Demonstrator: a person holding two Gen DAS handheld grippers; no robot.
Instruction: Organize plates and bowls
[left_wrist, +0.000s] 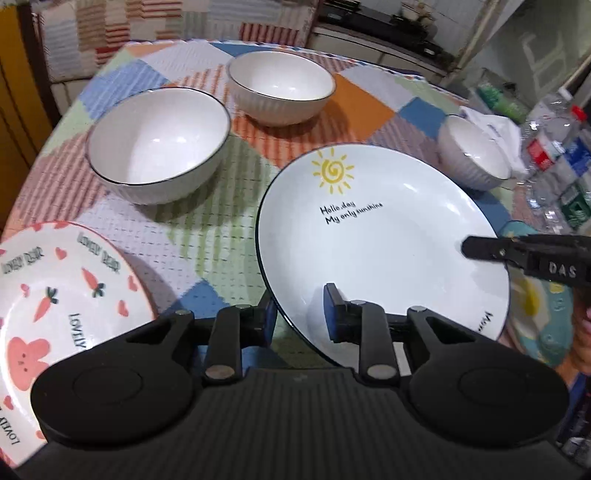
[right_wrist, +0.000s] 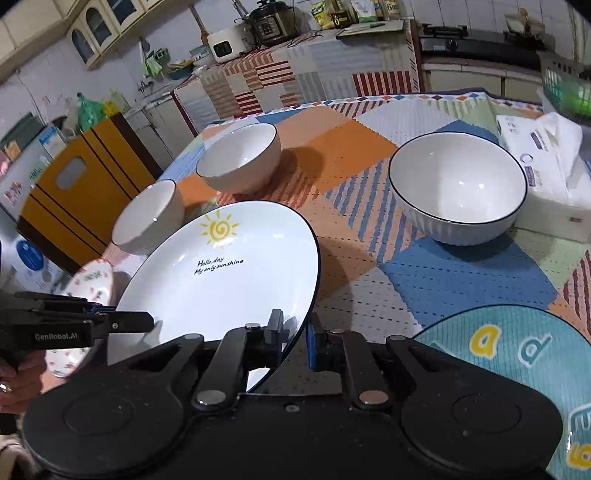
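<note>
We hold a white sun plate (left_wrist: 384, 254) between both grippers above a patchwork tablecloth (left_wrist: 207, 240). In the left wrist view, our left gripper (left_wrist: 301, 314) pinches the plate's near rim at bottom centre, one finger on top, one beneath. Our right gripper (right_wrist: 293, 336) clamps the opposite edge, low and centre in its own view. Left of the plate sits a large white bowl (left_wrist: 157, 144), a second bowl (left_wrist: 280, 85) behind it, and a third bowl (left_wrist: 474, 153) at upper right. A carrot-and-rabbit plate (left_wrist: 55, 306) lies at lower left. A teal plate (right_wrist: 517, 354) fills the right view's lower right corner, near a tissue pack (right_wrist: 550, 173).
</note>
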